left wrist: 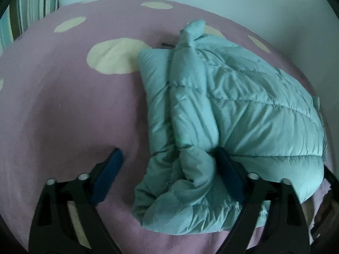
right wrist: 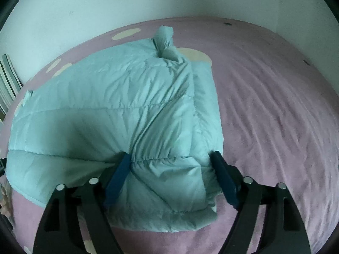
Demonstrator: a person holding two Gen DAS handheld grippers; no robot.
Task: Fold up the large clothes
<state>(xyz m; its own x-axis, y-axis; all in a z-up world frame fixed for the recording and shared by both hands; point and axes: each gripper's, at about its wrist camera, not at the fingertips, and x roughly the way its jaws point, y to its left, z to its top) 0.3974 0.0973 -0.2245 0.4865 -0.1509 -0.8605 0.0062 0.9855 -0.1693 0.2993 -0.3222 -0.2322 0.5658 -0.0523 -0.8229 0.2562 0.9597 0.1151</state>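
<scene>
A light teal quilted puffer jacket lies bunched and partly folded on the pink bed sheet. It also shows in the right wrist view. My left gripper is open, its jaws wide apart over the jacket's near left edge, where a crumpled sleeve lies; its right finger touches the fabric. My right gripper is open, its jaws standing either side of the jacket's near right corner, with puffed fabric between them.
The sheet carries cream dots and wrinkles to the right. A pale wall runs behind the bed. A striped pillow stands at the far left.
</scene>
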